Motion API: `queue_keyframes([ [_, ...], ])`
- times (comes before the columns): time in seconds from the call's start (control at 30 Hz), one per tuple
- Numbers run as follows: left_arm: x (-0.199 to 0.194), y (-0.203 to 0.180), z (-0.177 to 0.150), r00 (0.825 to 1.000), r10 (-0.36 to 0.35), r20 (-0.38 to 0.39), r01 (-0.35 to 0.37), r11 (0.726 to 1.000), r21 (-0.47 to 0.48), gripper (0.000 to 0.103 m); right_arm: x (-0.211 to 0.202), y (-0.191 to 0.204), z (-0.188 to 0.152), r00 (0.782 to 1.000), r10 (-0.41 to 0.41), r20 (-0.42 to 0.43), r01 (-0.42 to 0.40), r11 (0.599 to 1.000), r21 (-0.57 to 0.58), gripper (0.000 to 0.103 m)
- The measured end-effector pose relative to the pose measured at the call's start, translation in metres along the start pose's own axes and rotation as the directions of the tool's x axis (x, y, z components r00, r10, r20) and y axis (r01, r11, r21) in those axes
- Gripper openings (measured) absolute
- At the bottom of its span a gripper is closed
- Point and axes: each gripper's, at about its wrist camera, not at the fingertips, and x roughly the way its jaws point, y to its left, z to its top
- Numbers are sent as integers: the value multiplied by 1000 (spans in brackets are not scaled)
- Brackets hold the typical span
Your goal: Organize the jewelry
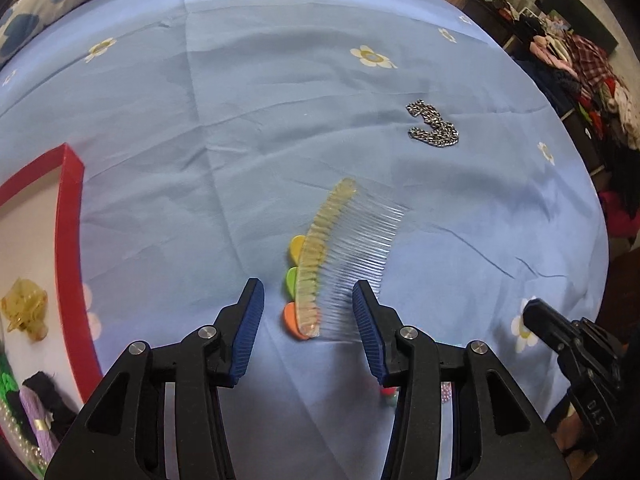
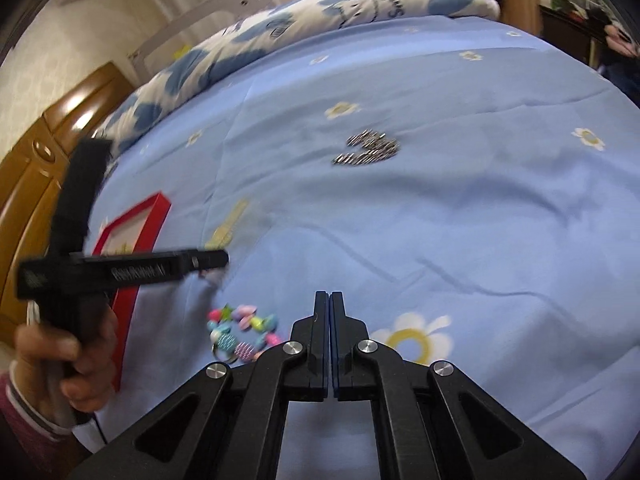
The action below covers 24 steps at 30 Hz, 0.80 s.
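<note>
A clear hair comb (image 1: pixel 340 260) with a yellowish spine lies on the blue flowered bedsheet (image 1: pixel 240 120), its teeth pointing to the right in the left wrist view. Three small round pieces, yellow, green and orange (image 1: pixel 294 280), sit tucked against its spine on the left. The comb's near end lies between the two blue pads of the left hand-held gripper (image 1: pixel 308 312), which points steeply down at the bed. Its jaws stand partly open; the right pad is very close to the tips of the teeth, but whether it touches them cannot be told, and the left pad is apart from the round pieces.

Farther up the sheet, well apart from the comb, a silver chain (image 1: pixel 434 126) lies bunched in a small heap. At the left edge sits a red-rimmed box (image 1: pixel 70 240) holding a yellow hair claw (image 1: pixel 26 310), a string of pearls and some dark and lilac pieces.

The right hand-held gripper (image 2: pixel 329 312) has its jaws fully closed with nothing between them, and tilts down over the bare sheet. Just to its left lies a bracelet of coloured beads (image 2: pixel 244 332). In the same view a hand (image 2: pixel 68 356) in a pink cuff grips the handle of the left tool, near the red box.
</note>
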Motion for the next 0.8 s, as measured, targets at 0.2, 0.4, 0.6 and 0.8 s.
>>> queue_keyframes([
  [0.2,-4,-4,1,1000,-20,22,19,999,36,15,13,8,-8,994,92,-66,-90,996,23,24],
  [0.4,-29,7,-4,997,-46,67,45,999,11,10,19,32,-22,987,122,-108,-127,991,-39,34],
  [0.6,-51,26,-19,992,-75,104,81,995,-54,9,22,57,-22,985,134,-111,-150,976,-156,34],
  [0.8,-78,46,-33,985,-86,151,105,987,-119,9,44,74,-22,985,78,-157,-116,961,-250,34],
])
